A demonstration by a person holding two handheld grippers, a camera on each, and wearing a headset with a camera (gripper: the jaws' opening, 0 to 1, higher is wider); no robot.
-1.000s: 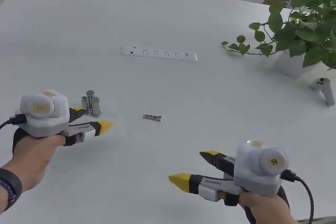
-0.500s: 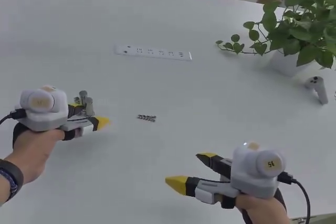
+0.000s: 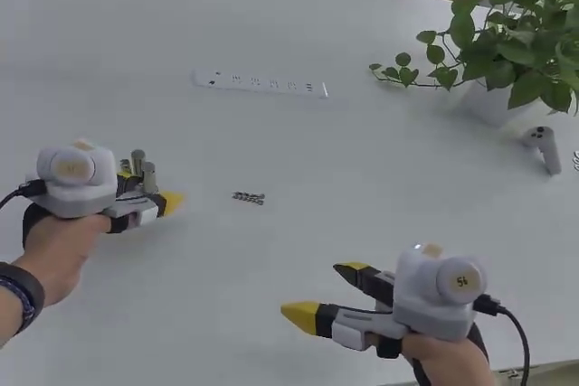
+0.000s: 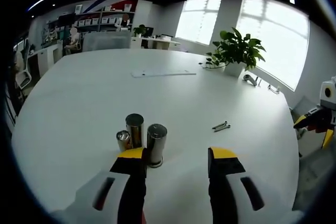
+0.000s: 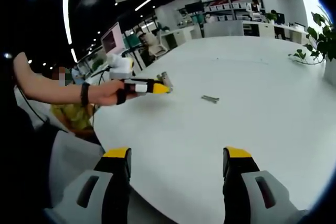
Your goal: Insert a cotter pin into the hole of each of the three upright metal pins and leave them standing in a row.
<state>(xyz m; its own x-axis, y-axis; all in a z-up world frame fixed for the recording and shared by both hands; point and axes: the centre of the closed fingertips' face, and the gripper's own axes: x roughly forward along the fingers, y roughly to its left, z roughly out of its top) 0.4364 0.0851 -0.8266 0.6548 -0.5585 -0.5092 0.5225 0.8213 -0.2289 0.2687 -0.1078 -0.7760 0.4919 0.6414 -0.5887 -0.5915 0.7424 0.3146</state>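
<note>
Your left gripper [image 4: 177, 157] has its jaws apart, with the three metal pins [image 4: 156, 141] upright at its 11 o'clock beside one tip and the cotter pins [image 4: 221, 126] loose at 1 o'clock. Your right gripper [image 5: 177, 155] gapes too. The pot [image 3: 493, 104] holds a plant [image 3: 529, 15].

Head view looks down; both gripper views share the cotter pins [image 4: 221, 126].

L hand-held gripper [image 4: 177, 155], R hand-held gripper [image 3: 324, 292]: same build. White-grey rounded body, black jaws w/ yellow tips. R's round top disc [image 3: 461, 281] has dark digits, unreadable. Black cable [image 3: 517, 327] out the rear of each body. Black strap [image 3: 33, 223] round L hand [image 3: 54, 249], under the body. Dark wristband [image 3: 18, 294] behind it, bluish patch.
</note>
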